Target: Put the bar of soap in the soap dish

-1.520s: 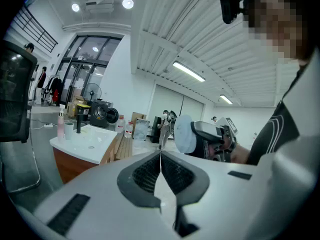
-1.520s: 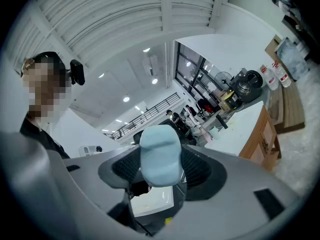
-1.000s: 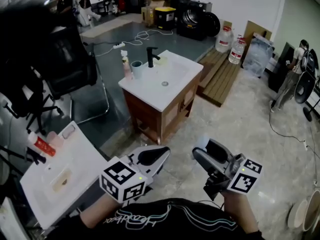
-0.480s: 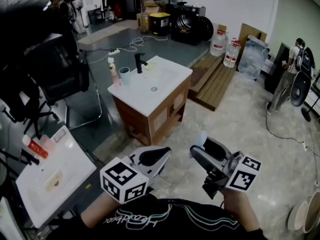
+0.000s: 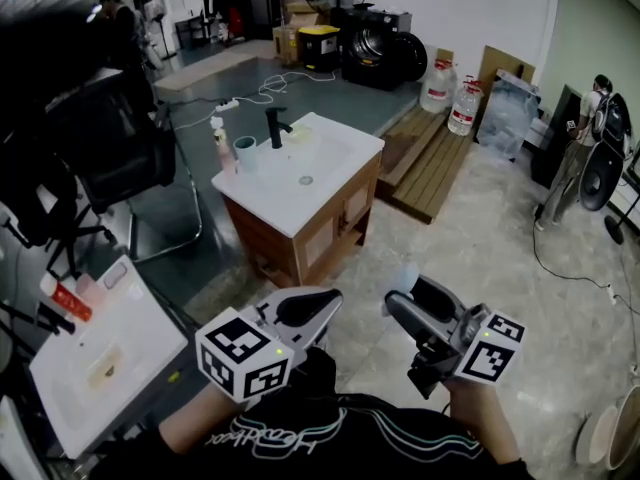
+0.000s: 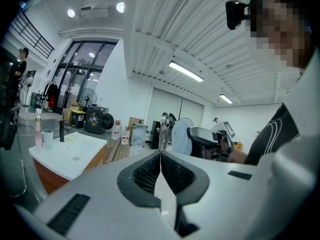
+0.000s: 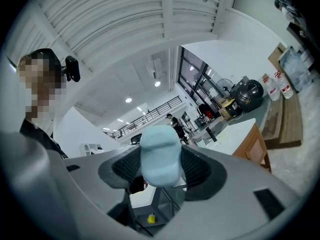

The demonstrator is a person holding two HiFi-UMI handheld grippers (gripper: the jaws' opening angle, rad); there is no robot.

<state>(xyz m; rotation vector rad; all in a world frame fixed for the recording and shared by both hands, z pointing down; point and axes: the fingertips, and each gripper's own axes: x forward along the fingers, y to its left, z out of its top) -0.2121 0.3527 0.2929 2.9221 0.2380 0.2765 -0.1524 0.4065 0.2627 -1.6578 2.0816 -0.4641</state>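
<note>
Clamping a pale blue rounded bar of soap [image 7: 160,154] in the right gripper [image 5: 412,303], well apart from the white sink cabinet [image 5: 350,153]; holding the left gripper [image 5: 305,308] pressed together, empty. Probably stiff, slippery: gripping mid-bar seeming safest.

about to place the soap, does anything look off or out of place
Nothing stands out. The pale blue bar of soap sits clamped in the right gripper, the left gripper is shut and empty, and no spill or damage shows.
</note>
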